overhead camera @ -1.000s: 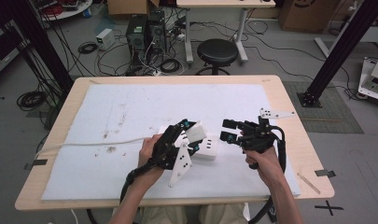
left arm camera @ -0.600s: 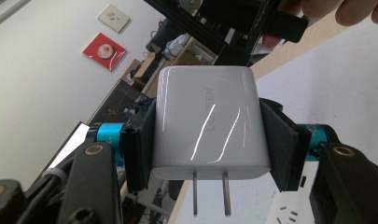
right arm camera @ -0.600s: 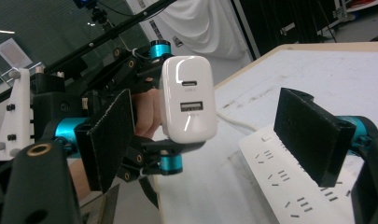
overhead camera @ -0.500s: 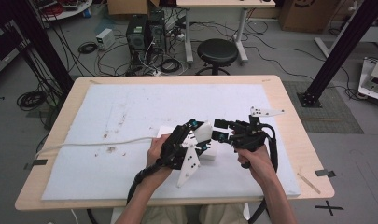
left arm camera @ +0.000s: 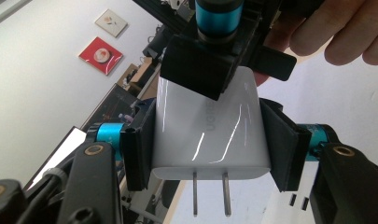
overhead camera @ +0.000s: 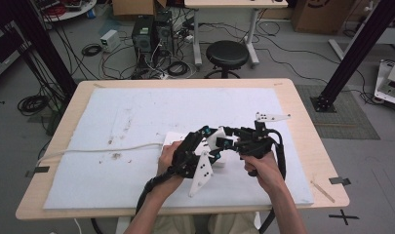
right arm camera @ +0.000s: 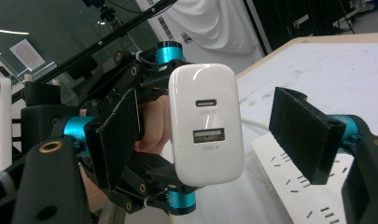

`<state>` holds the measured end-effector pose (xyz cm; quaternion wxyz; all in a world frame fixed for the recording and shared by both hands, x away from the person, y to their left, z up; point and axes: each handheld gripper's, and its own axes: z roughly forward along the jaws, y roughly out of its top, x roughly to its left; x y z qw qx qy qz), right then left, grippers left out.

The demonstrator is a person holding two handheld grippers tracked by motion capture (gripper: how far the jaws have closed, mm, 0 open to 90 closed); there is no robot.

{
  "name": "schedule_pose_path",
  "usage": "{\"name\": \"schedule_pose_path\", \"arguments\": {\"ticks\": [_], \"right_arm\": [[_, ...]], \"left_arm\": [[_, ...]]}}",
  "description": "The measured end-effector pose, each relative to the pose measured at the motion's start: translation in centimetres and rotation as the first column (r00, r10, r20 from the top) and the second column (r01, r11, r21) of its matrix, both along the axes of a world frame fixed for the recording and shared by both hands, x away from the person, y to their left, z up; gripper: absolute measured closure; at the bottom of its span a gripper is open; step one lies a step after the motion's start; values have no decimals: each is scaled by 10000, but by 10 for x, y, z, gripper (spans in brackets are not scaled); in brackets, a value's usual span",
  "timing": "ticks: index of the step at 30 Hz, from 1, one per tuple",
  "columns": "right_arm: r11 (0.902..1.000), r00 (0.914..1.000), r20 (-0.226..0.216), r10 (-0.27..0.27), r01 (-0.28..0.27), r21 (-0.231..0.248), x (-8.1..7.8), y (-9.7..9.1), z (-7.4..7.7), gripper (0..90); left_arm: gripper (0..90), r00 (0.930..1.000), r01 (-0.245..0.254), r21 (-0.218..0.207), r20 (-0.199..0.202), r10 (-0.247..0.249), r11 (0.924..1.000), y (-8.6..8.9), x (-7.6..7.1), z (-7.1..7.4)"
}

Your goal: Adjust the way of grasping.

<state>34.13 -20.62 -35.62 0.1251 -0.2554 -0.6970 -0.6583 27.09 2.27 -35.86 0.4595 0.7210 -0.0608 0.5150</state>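
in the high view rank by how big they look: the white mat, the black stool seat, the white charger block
1. White foam mat covering the wooden table, by far the largest.
2. Round black stool seat, though it sits farther from the camera.
3. White plastic charger block, smallest and partly hidden.

Charger (right arm camera: 205, 128) sits between both claws, seemingly above the power strip (right arm camera: 298, 186).

A round black stool (overhead camera: 227, 53) is standing on the grey floor (overhead camera: 361, 161) just beyond the far edge of the wooden table (overhead camera: 302, 112). Left of the stool, computer towers (overhead camera: 148, 34) are sitting among tangled cables (overhead camera: 90, 48), and a light-topped desk (overhead camera: 224, 4) is rising behind it.
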Motion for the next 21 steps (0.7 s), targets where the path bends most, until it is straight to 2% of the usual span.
{"name": "schedule_pose_path", "arguments": {"ticks": [10,21], "right_arm": [[9999,9999,-49,137,-137,-61,1,4,-3,269],[9996,9995,-120,289,-289,1,1,5,-7,370]], "left_arm": [[424,10000,65,-50,-19,-65,10000,-1,0,0],[424,9999,172,31,-7,-172,9998,-4,-1,-1]]}}
